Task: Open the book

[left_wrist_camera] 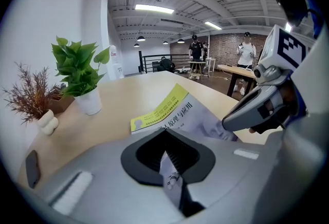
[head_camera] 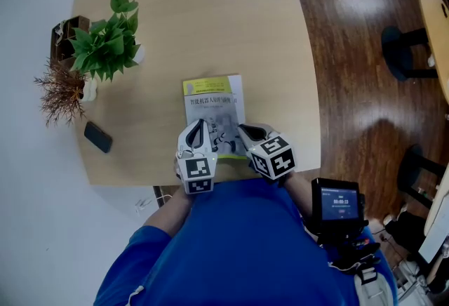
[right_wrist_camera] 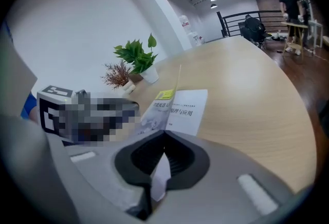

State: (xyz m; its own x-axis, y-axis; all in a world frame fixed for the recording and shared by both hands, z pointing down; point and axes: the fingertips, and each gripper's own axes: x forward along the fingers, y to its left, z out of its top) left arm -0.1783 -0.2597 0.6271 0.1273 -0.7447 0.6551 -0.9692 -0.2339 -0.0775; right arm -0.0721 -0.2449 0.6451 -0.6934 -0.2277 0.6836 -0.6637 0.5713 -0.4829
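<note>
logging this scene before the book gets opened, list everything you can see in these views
table: one, light wood, centre
book: one, yellow and grey-white cover, at the table's near edge
potted plant: one, green in a white pot, table's left side
dried plant: one, reddish brown, white vase, beside the potted plant
box: one, brown, behind the plants
phone: one, black, left of the book
screen device: one, black, by the person's right side
blue shirt: one, on the person
left hand-held gripper: one, grey, shut on the book's near edge
right hand-held gripper: one, grey, shut on the book's near edge
</note>
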